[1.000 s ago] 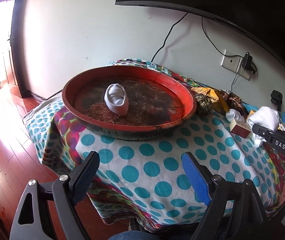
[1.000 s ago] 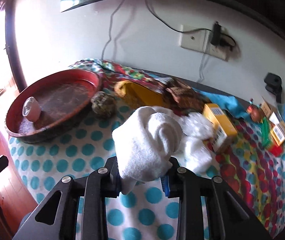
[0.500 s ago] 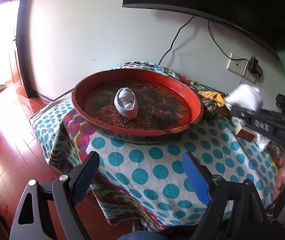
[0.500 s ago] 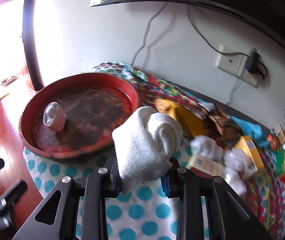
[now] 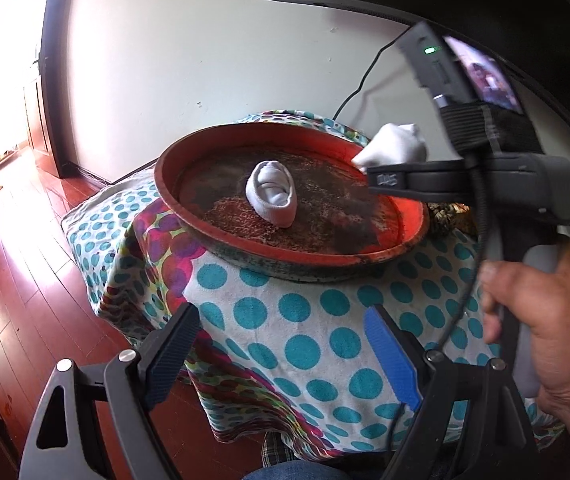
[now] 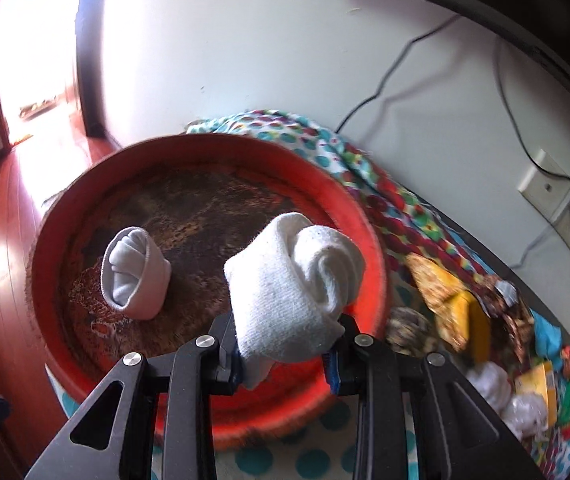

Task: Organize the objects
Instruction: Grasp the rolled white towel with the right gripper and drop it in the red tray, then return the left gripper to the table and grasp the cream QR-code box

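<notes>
Since a second ago our right hand-held gripper (image 6: 285,354) has swung from the clutter to above the red tray (image 6: 369,236), clamped on a rolled white sock (image 6: 293,276); our left hand-held gripper (image 5: 281,354) hangs with fingers apart, holding nothing, off the tabletop's (image 5: 305,320) near edge; one rolled sock (image 5: 272,193) already lies in the tray, so we judge the second close to delivery; more white bundles (image 6: 489,380) and boxes wait at right, blurred; we cannot tell how many.
</notes>
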A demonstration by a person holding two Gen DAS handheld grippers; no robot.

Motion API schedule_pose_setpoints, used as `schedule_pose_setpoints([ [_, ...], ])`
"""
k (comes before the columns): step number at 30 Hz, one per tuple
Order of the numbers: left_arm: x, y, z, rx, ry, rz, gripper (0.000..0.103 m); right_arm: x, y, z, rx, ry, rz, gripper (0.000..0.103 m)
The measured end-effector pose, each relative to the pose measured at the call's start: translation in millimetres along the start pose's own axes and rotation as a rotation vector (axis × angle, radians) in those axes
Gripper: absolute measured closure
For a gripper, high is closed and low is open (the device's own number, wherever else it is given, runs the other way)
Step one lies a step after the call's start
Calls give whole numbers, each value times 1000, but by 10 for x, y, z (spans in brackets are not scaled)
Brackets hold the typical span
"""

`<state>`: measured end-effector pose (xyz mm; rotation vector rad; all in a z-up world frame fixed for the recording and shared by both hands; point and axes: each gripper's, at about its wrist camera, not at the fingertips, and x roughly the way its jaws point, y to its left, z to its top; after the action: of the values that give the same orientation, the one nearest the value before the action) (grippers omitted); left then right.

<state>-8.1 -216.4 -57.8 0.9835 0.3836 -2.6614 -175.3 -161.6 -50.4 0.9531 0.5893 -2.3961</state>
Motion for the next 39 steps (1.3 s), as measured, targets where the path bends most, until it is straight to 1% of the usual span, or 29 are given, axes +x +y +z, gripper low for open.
schedule_pose_setpoints([
  [6,80,65,-4,-22,22,-6,16,232,187,15,-21,39,37,75],
  [12,113,71,-15,-26,33,-10,16,400,314,-7,-54,75,40,73],
  [13,119,74,-17,-28,35,-10,16,413,323,-7,-54,81,49,66],
  [14,121,76,-17,-31,36,-10,16,434,333,-5,-53,93,64,53],
  [15,122,81,-16,-35,36,-10,16,457,342,0,-51,108,90,45],
  [16,119,80,-13,-34,34,-9,16,450,351,9,-56,104,100,34],
  [17,114,79,-9,-33,31,-8,16,393,357,16,-70,79,86,27],
  [18,103,75,-5,-31,26,-8,16,259,362,42,-97,20,27,21],
  [19,86,72,-2,-31,18,-9,16,161,358,66,-113,-20,-9,5],
  [20,76,65,1,-31,12,-9,16,9,318,107,-121,-73,-33,0],
  [21,61,57,5,-31,6,-13,16,-170,233,168,-114,-127,-23,0],
  [23,5,29,17,-29,-19,-30,16,-433,38,258,-92,-183,0,0],
  [25,-51,-17,28,-16,-48,-28,16,-662,-263,257,-82,-236,-30,0],
  [26,-73,-52,27,-4,-58,-33,16,-693,-413,194,-89,-237,-61,0],
  [27,-84,-87,22,7,-64,-40,16,-640,-556,147,-95,-218,-103,0],
  [28,-86,-116,18,14,-65,-44,16,-596,-704,47,-86,-188,-140,0],
  [29,-88,-156,7,27,-63,-47,16,-540,-874,-72,-62,-155,-159,0],
  [30,-98,-180,-1,35,-64,-46,16,-484,-1117,-268,-15,-121,-148,0],
  [31,-116,-214,-12,46,-73,-49,16,-446,-1271,-426,19,-102,-137,0],
  [34,-179,-304,-17,65,-112,-66,16,-383,-1753,-986,128,-36,-162,0],
  [36,-196,-399,1,73,-135,-77,16,-388,-1994,-1289,190,-14,-166,0],
  [39,-184,-641,15,85,-149,-120,16,-449,-2221,-1599,248,-14,-167,0],
])
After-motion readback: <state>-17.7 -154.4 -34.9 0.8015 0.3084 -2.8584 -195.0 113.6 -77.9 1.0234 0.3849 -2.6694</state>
